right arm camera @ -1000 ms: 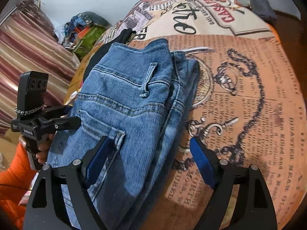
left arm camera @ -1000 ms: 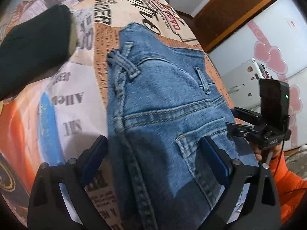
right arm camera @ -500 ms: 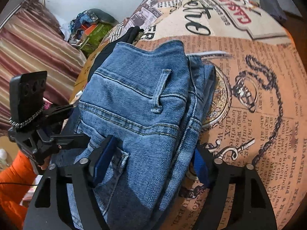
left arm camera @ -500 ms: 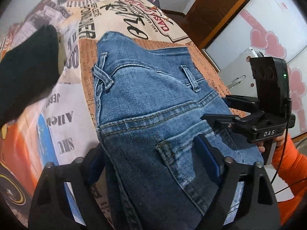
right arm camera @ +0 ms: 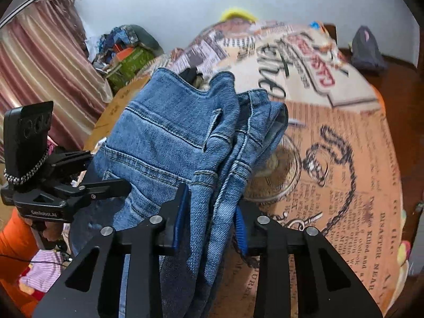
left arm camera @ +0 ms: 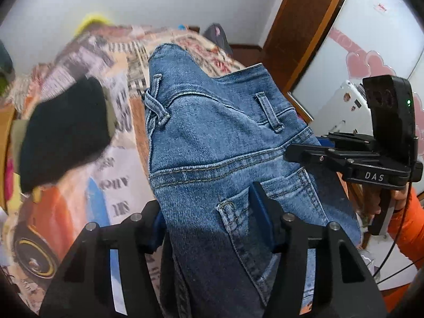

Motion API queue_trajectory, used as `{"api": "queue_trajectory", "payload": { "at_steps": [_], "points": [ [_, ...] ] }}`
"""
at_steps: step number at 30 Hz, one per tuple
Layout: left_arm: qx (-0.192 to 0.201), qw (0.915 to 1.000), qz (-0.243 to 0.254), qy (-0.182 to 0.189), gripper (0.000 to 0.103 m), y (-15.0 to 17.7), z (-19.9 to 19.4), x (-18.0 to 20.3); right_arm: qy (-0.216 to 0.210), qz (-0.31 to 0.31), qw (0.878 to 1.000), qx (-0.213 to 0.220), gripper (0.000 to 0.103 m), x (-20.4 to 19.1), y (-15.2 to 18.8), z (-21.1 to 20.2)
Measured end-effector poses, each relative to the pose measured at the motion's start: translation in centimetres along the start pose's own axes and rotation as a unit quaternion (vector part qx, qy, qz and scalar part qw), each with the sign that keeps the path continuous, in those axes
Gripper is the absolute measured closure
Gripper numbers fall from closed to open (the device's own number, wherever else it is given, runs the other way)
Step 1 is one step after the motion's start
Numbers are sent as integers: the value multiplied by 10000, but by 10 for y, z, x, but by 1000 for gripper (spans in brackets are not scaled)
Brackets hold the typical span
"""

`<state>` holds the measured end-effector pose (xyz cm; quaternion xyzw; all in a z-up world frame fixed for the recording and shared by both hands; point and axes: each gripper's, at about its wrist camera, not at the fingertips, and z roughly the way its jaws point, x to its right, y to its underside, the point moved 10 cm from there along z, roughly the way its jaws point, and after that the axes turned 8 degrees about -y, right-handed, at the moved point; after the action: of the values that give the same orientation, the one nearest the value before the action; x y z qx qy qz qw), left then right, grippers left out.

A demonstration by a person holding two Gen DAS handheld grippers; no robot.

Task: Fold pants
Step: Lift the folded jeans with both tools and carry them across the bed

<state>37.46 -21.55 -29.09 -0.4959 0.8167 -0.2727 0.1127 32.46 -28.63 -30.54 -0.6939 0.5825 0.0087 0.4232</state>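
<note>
Left wrist view: left gripper (left arm camera: 209, 218) about half closed, jaws just now drawing in, blue pads pressed on both sides of a thick fold of the jeans (left arm camera: 212, 137) near a back pocket. Jeans bunched and raised above the bed (left arm camera: 119, 175), waistband end pointing away from the camera, two belt loops showing. One black garment (left arm camera: 63, 132) lying left of the jeans on the printed bedspread, blurred. Off to the right, right gripper (left arm camera: 318, 145) seen side-on, fingertips reaching into the far edge of the denim, held by a hand (left arm camera: 394, 201) in an orange sleeve (left arm camera: 408, 228). One dark cap-like thing at the far end of the bed, too small to make out.

Right wrist view: right gripper (right arm camera: 209, 220) closed down narrow, jaws just now drawing in, pads clamped on a gathered ridge of jeans (right arm camera: 172, 137) at the folded side seam. Denim lifted off the bed (right arm camera: 344, 172), one belt loop showing. Left gripper (right arm camera: 111, 185) at the left edge, fingers against the other side of the jeans. One striped curtain (right arm camera: 39, 61) behind, and a heap of clutter beside it.
</note>
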Motion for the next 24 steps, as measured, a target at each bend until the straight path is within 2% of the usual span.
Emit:
{"api": "queue_trajectory", "payload": {
  "at_steps": [13,24],
  "points": [
    [866,9956,-214,-302,50,-29,-71,-39,66,-745,9947,708,78,-65,-56,-27],
    [1439,9869,-488,-546,50,-63,-108,-112,-50,-1275,9869,989,78,-111,-111,-7]
  ]
}}
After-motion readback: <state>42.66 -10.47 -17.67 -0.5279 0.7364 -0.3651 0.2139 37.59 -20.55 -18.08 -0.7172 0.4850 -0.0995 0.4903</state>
